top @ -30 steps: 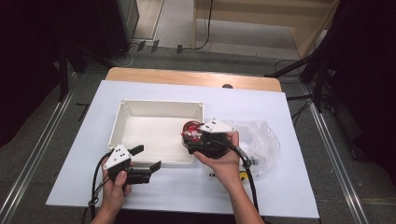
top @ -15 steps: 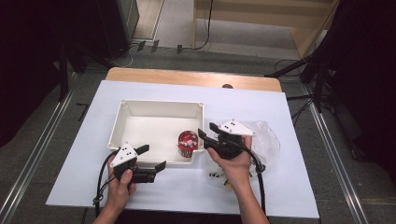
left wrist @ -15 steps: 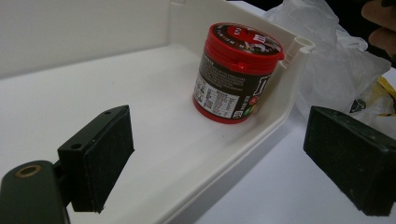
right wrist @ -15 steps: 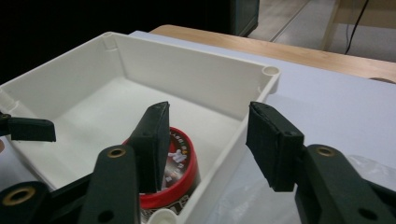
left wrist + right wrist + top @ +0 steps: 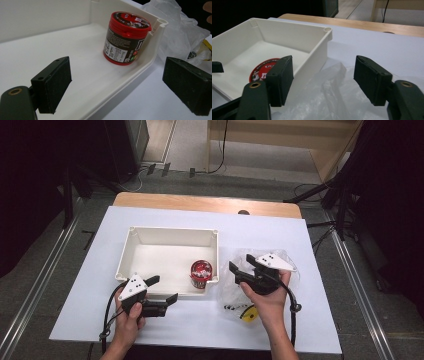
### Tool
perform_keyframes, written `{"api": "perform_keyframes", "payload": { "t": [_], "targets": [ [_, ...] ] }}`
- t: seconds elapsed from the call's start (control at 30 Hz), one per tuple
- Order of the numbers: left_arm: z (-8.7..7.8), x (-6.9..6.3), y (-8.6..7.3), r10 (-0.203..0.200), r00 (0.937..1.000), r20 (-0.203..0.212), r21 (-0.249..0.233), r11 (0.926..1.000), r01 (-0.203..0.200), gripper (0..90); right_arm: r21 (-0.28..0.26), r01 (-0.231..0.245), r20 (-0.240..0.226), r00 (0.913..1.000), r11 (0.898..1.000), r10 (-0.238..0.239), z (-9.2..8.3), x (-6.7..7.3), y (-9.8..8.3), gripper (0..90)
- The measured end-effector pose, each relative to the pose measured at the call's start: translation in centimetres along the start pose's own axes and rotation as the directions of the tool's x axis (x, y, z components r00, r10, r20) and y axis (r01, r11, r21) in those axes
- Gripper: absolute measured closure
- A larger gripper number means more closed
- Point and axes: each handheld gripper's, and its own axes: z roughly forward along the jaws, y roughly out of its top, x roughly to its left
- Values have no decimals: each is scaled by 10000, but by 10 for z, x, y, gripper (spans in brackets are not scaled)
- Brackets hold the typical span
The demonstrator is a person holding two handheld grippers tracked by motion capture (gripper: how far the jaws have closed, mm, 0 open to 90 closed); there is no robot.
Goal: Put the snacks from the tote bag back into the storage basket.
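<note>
A small red-lidded plastic candy tub (image 5: 201, 274) is standing at five o'clock inside the white rectangular plastic bin (image 5: 170, 235) as the right gripper (image 5: 241, 268), fingers having just spread apart and empty, is hovering over a crinkled clear plastic bag (image 5: 287, 262). The left gripper (image 5: 166, 289) is waiting with its fingers apart. The tub looks light, rigid and slick, best gripped across its sides.

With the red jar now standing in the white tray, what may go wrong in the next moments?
1. The red jar stands upright in the near right corner of the white tray, right beside its wall; a careless pass of the right gripper, whose empty jaws have just been opening, might tip it.
2. The clear plastic bag lies crumpled under the right gripper; it may catch on a jaw and drag along.
3. The left gripper straddles the tray's near wall and might shift the tray.
</note>
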Motion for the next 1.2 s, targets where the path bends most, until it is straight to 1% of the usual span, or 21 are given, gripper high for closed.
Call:
{"api": "perform_keyframes", "payload": {
  "t": [0.1,0.27,0.37,0.47,0.63,0.77,0.87,0.93,1.2],
  "targets": [
    [0,0,0,3,10000,-20,3,10000,-3,86,10,-59,82,9999,10000,59,-5,-6,-1,306],
    [0,1,0,-14,10000,-42,-5,10000,14,86,55,-97,371,9993,9999,95,-12,-14,-4,259],
    [-1,2,0,-26,10000,-67,-16,10000,26,85,71,-179,572,9982,9998,174,-15,-19,-6,199],
    [-1,2,0,-27,9999,-101,2,10000,27,86,45,-251,716,9971,9997,247,-18,-23,-8,167],
    [-1,3,-1,-9,9999,-153,8,10000,9,85,84,-366,736,9966,9993,359,-24,-30,-11,151],
    [-2,4,-1,-34,9998,-202,10,10000,34,85,113,-311,780,9965,9995,301,-28,-36,-15,143],
    [-2,4,-1,-42,9997,-227,13,10000,43,86,120,-430,923,9949,9990,418,-32,-41,-18,143],
    [-1,4,-1,-20,9997,-261,46,10000,22,85,167,-402,1061,9936,9991,382,-34,-44,-21,142],
    [-2,3,-2,-2,9994,-335,33,10000,3,86,112,-642,1319,9893,9979,621,-46,-59,-31,142]
  ]
}}
